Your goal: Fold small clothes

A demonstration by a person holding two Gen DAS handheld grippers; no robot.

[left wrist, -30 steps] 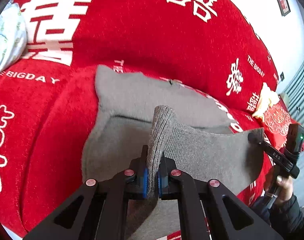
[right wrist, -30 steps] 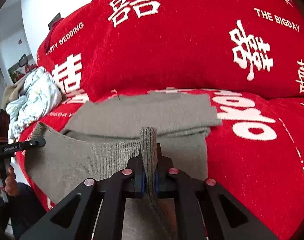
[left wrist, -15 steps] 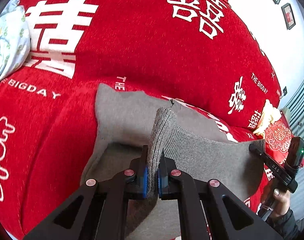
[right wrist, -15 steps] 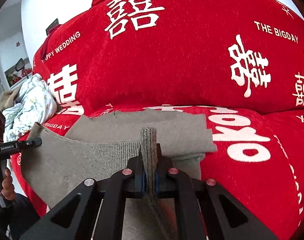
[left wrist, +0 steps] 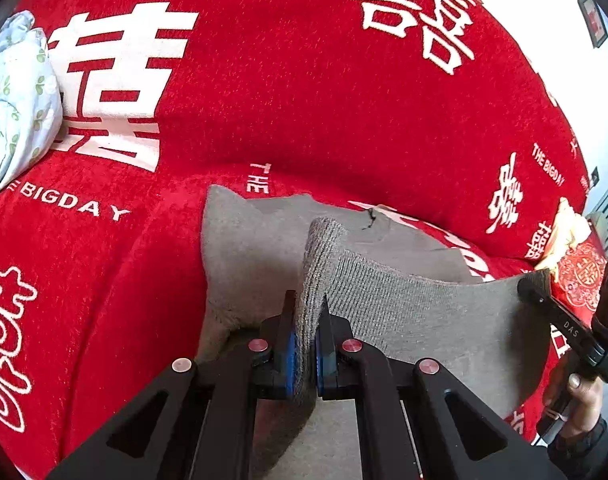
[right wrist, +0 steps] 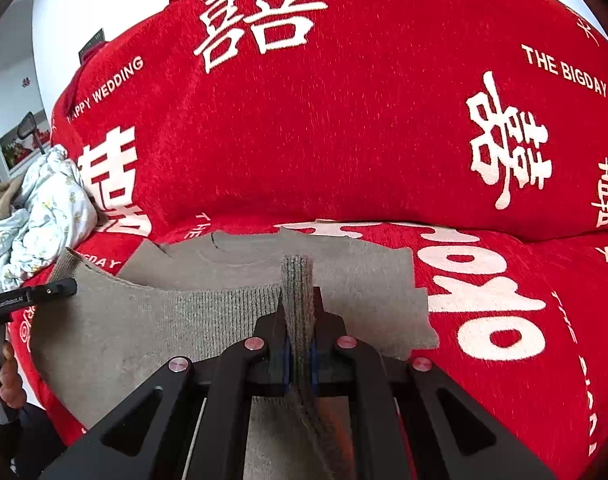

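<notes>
Right wrist: both fingers [right wrist: 298,308] pinch grey knit [right wrist: 144,320] over red sofa [right wrist: 343,140].

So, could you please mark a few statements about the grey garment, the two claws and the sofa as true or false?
1. The left claw is shut on the ribbed hem of the grey garment. True.
2. The right claw is open and holds nothing. False: it is shut on the same hem, with knit fabric pinched between its pads.
3. The whole garment lies flat on the red sofa cover. False: the held hem edge is lifted, and only the far part lies flat.
4. A pale floral cloth sits bunched at the sofa's end. True.
5. The sofa cover is plain blue. False: it is red with white characters and lettering.
</notes>
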